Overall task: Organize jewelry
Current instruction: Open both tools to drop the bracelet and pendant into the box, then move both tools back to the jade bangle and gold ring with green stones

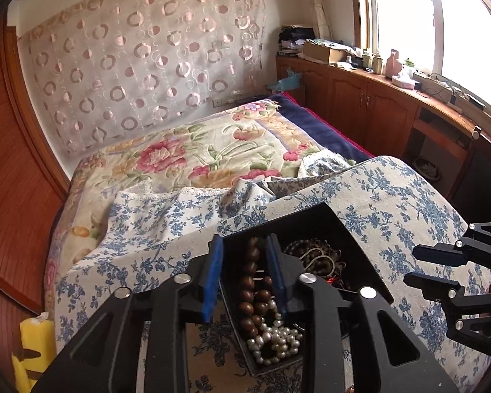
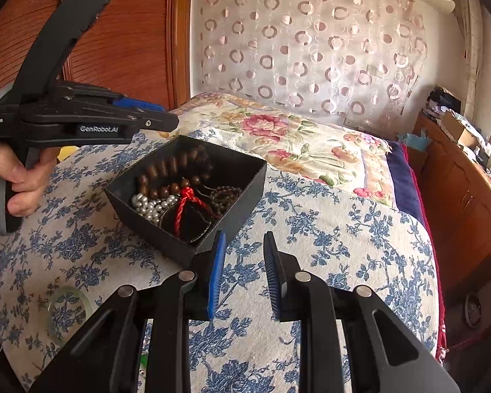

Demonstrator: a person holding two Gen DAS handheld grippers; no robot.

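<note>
At centre frame of the left wrist view, black box (image 1: pixel 314 226) of jewelry on floral cloth (image 1: pixel 392 196), left tool (image 1: pixel 245 273) open over brown wooden beads (image 1: pixel 250 281) (pearls (image 1: pixel 275 340) below them), right tool (image 2: pixel 245 273) open, empty, lower centre, beside box corner.

So the count: one black box (image 2: pixel 193 193) near the middle of the right wrist view, and inside it one strand of big brown wooden beads (image 2: pixel 167 172), one pearl strand (image 2: pixel 150 204), one red cord (image 2: pixel 185 203) and one bunch of small dark beads (image 2: pixel 226 196). One pale green bangle (image 2: pixel 69 311) sits lower left of that frame. Two grippers, the left gripper (image 1: pixel 244 275) and the right gripper (image 2: pixel 244 271), and one yellow object (image 1: pixel 36 344) at lower left of the left wrist view.
</note>
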